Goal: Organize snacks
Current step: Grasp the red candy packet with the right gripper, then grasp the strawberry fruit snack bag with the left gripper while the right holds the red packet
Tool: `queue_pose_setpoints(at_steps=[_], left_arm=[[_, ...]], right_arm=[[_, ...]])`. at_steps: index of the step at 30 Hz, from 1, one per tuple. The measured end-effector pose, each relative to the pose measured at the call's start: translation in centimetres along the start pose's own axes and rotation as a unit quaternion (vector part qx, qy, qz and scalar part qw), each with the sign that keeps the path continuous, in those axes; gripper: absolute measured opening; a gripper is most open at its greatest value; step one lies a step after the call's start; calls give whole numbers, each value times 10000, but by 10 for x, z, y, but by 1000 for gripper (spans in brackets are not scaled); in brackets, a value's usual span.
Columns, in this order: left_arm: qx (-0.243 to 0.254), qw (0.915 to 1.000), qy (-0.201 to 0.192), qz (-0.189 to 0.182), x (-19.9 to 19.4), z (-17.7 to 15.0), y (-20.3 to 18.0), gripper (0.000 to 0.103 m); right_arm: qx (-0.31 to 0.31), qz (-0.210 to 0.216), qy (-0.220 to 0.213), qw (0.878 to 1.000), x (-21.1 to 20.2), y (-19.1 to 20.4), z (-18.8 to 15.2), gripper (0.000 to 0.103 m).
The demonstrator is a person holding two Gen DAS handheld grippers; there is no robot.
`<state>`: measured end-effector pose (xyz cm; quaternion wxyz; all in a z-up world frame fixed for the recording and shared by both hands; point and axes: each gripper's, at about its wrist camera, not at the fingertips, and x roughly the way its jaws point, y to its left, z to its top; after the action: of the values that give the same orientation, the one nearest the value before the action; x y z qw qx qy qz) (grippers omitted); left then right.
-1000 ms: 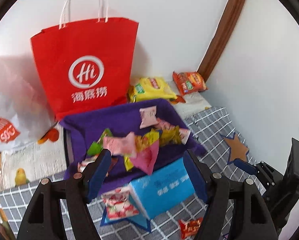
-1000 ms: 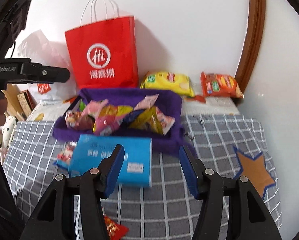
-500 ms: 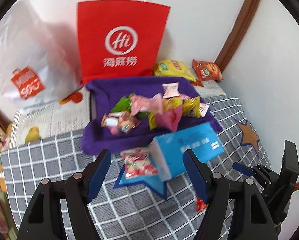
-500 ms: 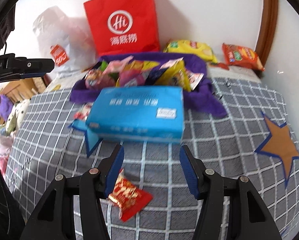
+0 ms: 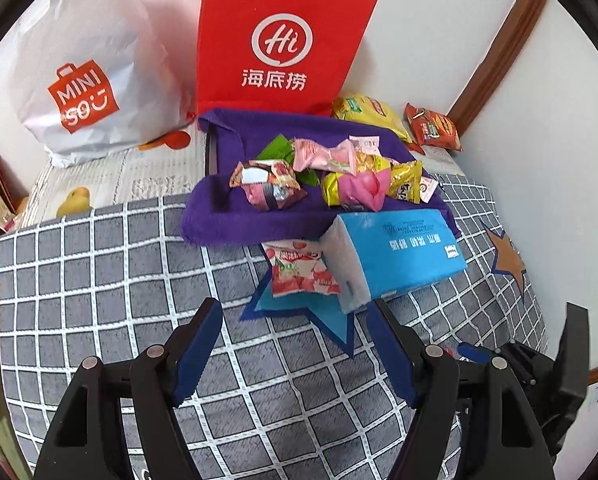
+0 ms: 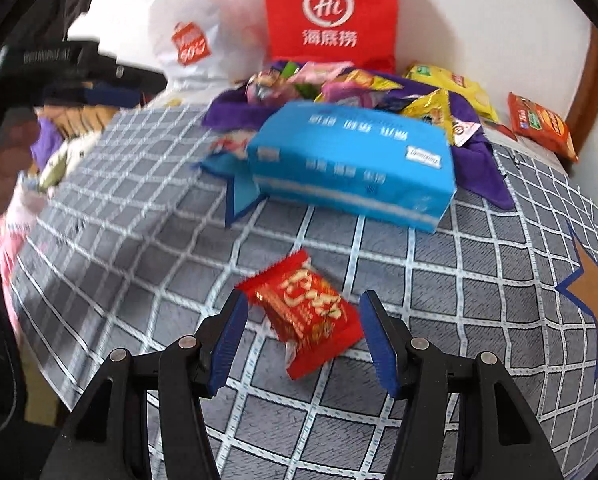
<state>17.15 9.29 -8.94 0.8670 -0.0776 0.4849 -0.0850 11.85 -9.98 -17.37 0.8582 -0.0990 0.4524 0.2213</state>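
A purple cloth-lined tray (image 5: 235, 224) holds several wrapped snacks (image 5: 327, 172). A blue tissue pack (image 5: 395, 252) lies in front of it, with a pink strawberry snack packet (image 5: 299, 268) beside it on a blue star. My left gripper (image 5: 295, 344) is open and empty, short of that packet. In the right wrist view a red snack packet (image 6: 307, 312) lies on the checked cloth, and my right gripper (image 6: 301, 336) is open with its fingers on either side of it, not closed. The tissue pack (image 6: 355, 160) and tray (image 6: 487, 160) lie beyond.
A red paper bag (image 5: 279, 48) and a white Miniso bag (image 5: 87, 64) stand against the back wall. A yellow chip bag (image 5: 371, 114) and an orange snack bag (image 5: 433, 126) lie at the back right. The checked grey cloth (image 5: 99, 280) covers the surface.
Both grippers have pulled back and lowered. The right gripper has come down over the red snack packet, which now sits between its open fingers. The tissue pack looks farther away.
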Motion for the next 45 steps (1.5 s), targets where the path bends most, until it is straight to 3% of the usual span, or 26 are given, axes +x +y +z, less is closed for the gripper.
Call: queue_pose_setpoints(at_steps=[6, 11, 16, 21, 33, 34, 36, 38, 39, 43, 45], left_arm=[[67, 9999, 80, 45, 9, -6, -8, 73], [89, 9998, 136, 119, 18, -8, -10, 73], [-27, 9998, 59, 180, 27, -8, 0, 73], [-134, 9997, 157, 123, 47, -4, 6, 73], [43, 9994, 328, 125, 100, 15, -8, 71], [56, 9994, 321, 112, 103, 15, -8, 69], [85, 9994, 327, 75, 110, 14, -8, 48], [48, 9996, 291, 18, 111, 11, -5, 41], [38, 9997, 231, -1, 107, 9, -3, 31], [-123, 9991, 280, -292, 86, -6, 9, 25], [-49, 9993, 310, -198, 81, -15, 10, 25]], right_arm=[[-25, -21, 132, 9999, 21, -3, 1, 58], [2, 70, -1, 10000, 25, -5, 5, 58], [0, 1, -159, 9999, 26, -7, 8, 51], [302, -22, -377, 9988, 16, -25, 10, 44], [685, -415, -476, 9956, 10, -66, 8, 43], [713, -415, -463, 9955, 11, -69, 8, 43], [789, -394, -445, 9951, 14, -74, 8, 43], [808, -384, -466, 9949, 14, -74, 8, 43], [805, -394, -463, 9949, 15, -75, 9, 43], [738, -443, -452, 9953, 14, -71, 11, 43], [693, -442, -461, 9956, 14, -69, 12, 43]])
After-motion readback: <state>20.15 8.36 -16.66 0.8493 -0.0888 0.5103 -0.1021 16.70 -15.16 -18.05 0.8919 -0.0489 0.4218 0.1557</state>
